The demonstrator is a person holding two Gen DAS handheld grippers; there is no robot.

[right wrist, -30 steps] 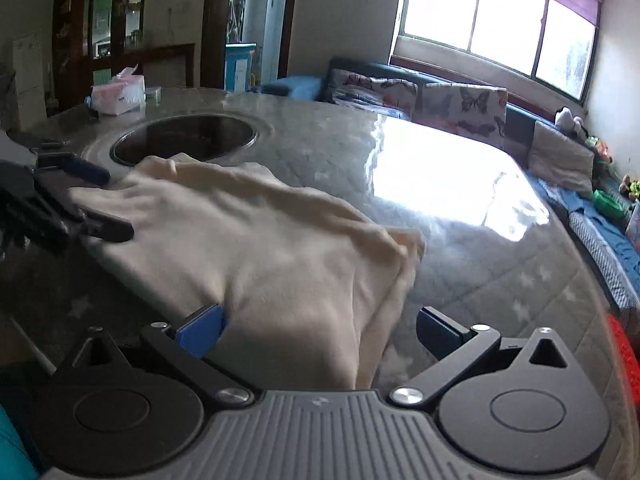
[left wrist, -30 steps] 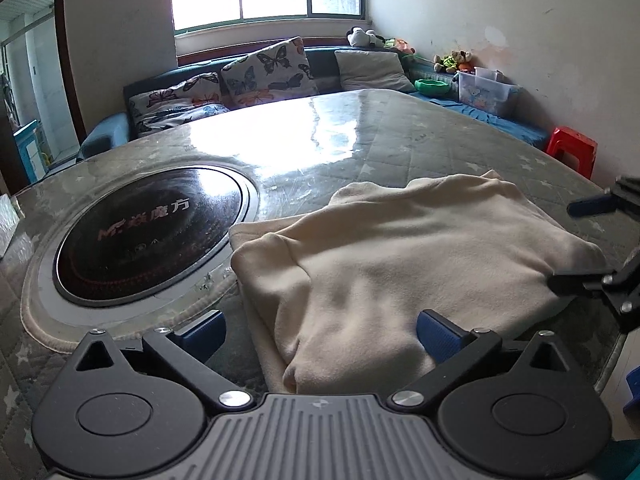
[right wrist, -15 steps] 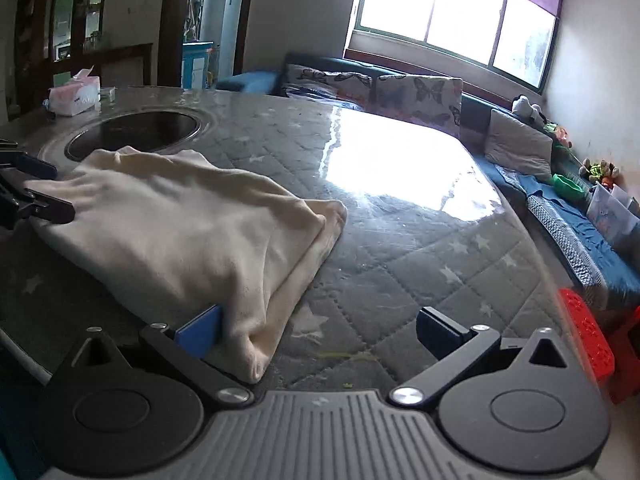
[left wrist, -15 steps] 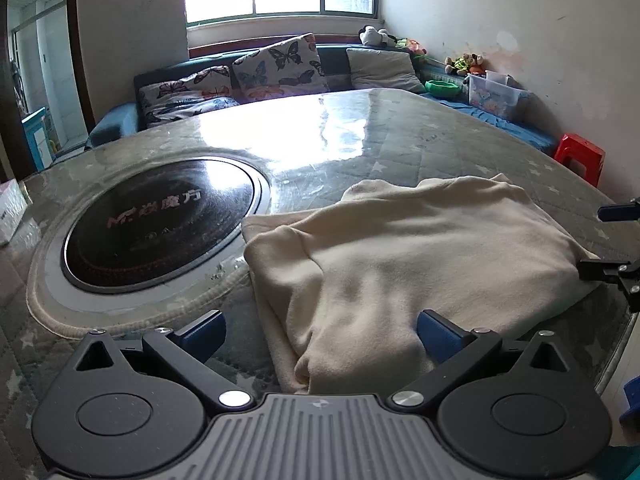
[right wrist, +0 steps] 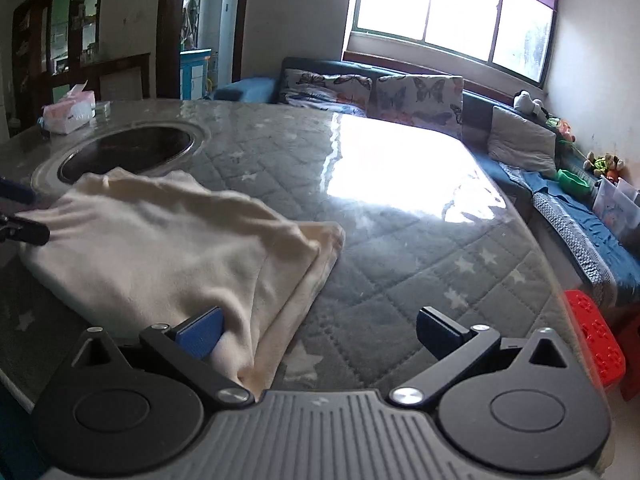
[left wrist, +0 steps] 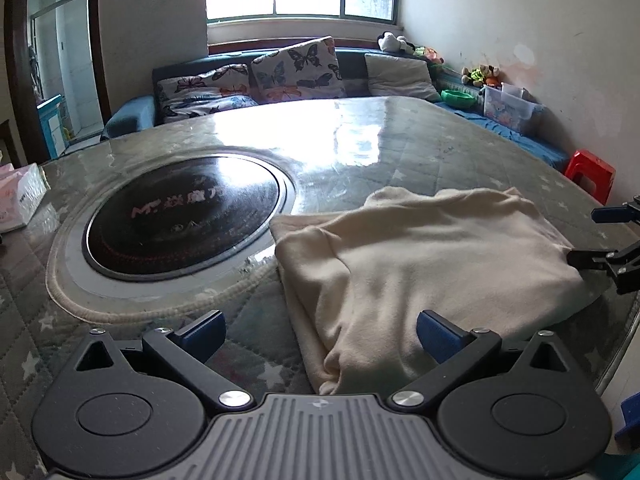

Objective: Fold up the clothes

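Observation:
A cream garment (left wrist: 432, 256) lies folded flat on the glass-topped quilted table (left wrist: 360, 148), right of the round cooktop. My left gripper (left wrist: 318, 334) is open at the garment's near corner, which reaches in between its blue pads without being pinched. In the right wrist view the same garment (right wrist: 160, 248) spreads to the left, and its corner rests against the left pad of my right gripper (right wrist: 318, 330), which is open. Each gripper shows in the other's view: the right gripper (left wrist: 584, 236) by the garment's far-right edge, the left gripper (right wrist: 36, 216) at its left edge.
A black round cooktop (left wrist: 180, 220) is set into the table. A tissue box (left wrist: 20, 200) stands at the far left. Beyond the table's curved right edge stands a red stool (left wrist: 592, 174). Behind the table runs a sofa with butterfly cushions (left wrist: 296, 68).
Both grippers have drawn back from the garment, which filled more of the space between their fingers a second ago. The garment now lies settled on the table. Both stayed open.

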